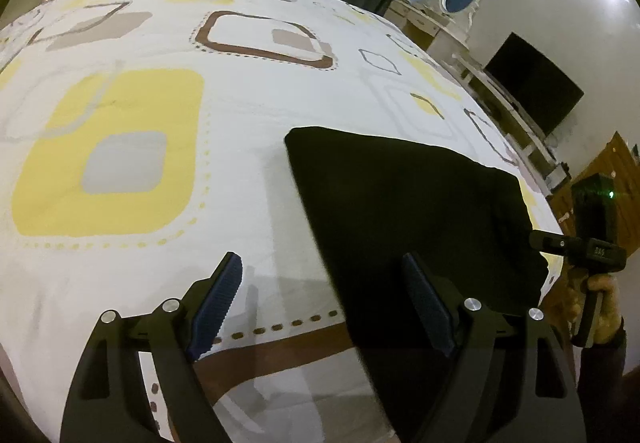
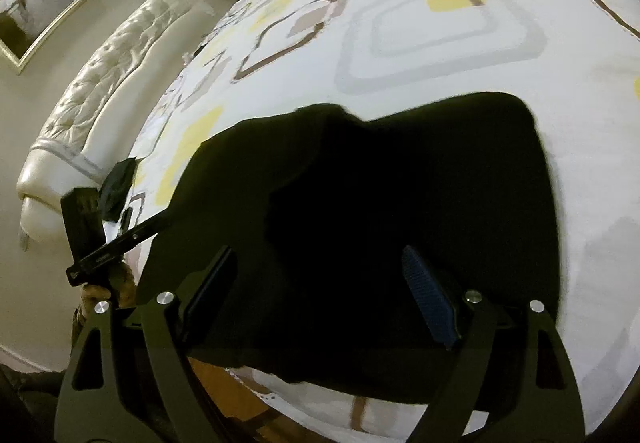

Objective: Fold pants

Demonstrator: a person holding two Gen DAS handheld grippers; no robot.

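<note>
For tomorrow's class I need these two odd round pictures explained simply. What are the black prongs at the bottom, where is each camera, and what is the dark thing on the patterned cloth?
No robot here: a person holds a two-finger gripper in each hand, each carrying a wide-angle camera looking along its fingers. One picture comes from the left gripper, the other from the right gripper. The prongs are those fingers; both pairs stand apart, holding nothing. The dark thing is black pants, folded into a compact shape, lying on a bed with a white cover printed with yellow and brown squares.
</note>
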